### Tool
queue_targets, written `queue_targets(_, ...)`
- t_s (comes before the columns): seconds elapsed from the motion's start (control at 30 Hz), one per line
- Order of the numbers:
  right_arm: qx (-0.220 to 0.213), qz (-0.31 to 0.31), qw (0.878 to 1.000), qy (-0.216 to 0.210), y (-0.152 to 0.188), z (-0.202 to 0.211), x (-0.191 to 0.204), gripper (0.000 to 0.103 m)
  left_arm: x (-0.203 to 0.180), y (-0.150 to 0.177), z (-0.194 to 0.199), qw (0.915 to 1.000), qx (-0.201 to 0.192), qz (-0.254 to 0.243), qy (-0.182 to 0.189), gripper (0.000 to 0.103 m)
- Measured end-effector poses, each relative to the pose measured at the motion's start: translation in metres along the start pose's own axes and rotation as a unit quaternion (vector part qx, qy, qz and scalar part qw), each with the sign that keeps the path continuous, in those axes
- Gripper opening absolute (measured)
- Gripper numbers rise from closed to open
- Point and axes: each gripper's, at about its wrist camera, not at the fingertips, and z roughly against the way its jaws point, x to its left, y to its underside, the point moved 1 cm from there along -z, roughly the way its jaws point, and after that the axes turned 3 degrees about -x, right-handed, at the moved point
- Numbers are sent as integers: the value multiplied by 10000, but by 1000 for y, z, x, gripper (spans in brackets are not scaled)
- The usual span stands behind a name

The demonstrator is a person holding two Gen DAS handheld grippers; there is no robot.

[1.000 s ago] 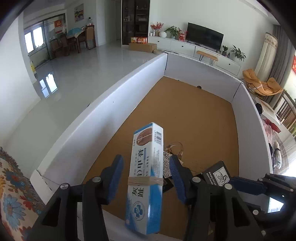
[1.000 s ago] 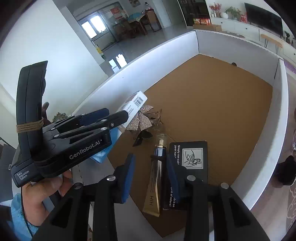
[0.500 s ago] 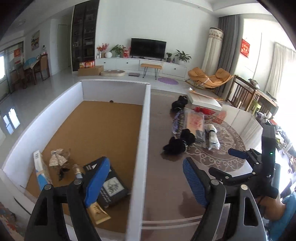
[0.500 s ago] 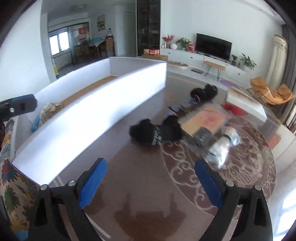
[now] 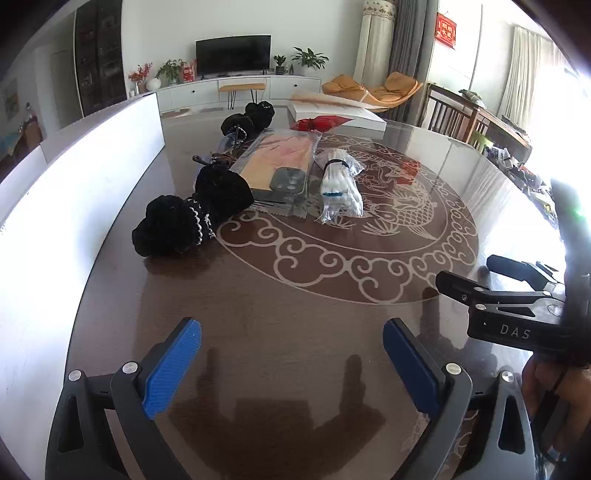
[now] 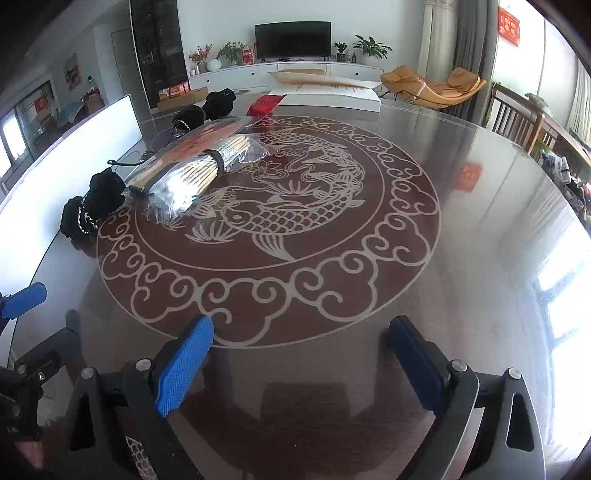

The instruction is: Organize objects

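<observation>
A: Counting from left to right in the left wrist view, what lies on the table (image 5: 295,314)?

B: First, one white panel wall (image 5: 74,192) along the table's left edge. Next, two black knitted bundles: the near black bundle (image 5: 192,218) beside the wall and the far black bundle (image 5: 248,120) behind it. Then one flat clear packet (image 5: 275,162) with an orange sheet inside and a grey card at its near end. Just to its right lies one clear bag of white sticks (image 5: 340,188), bound by a dark band. Behind these sit one red item (image 5: 321,122) and one white flat box (image 5: 340,112).

A: And the tools?

B: Two. The left gripper (image 5: 291,365) has its blue pads (image 5: 173,365) spread wide over bare table, pinching nothing. The right gripper (image 6: 301,363) is likewise spread wide and empty, its fingertips (image 6: 184,363) above the rim of the one fish medallion (image 6: 269,221) inlaid in the table.

A: What does the right wrist view add?

B: The same row at left: near black bundle (image 6: 92,206), stick bag (image 6: 199,173) touching the packet (image 6: 192,144), far black bundle (image 6: 207,109). All objects lie well apart from both grippers. One television (image 6: 292,35) stands against the far wall.
</observation>
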Motion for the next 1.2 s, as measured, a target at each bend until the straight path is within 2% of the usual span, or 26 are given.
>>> queue_targets(0.13,74,59,9999,102,-1,-5,4,103,1,-4,-13,9999,86,56,16,100)
queue_targets(0.27,72,55,9999,93,2,-4,4,103,-1,1,-20,9999,151,69,22,100)
queue_targets(0.63,71,58,9999,93,2,-4,4,103,-10,1,-27,9988,335,-213,-273,103)
queue_targets(1.2,69,58,9999,91,2,-4,4,103,-10,1,-28,9988,345,-235,-259,103)
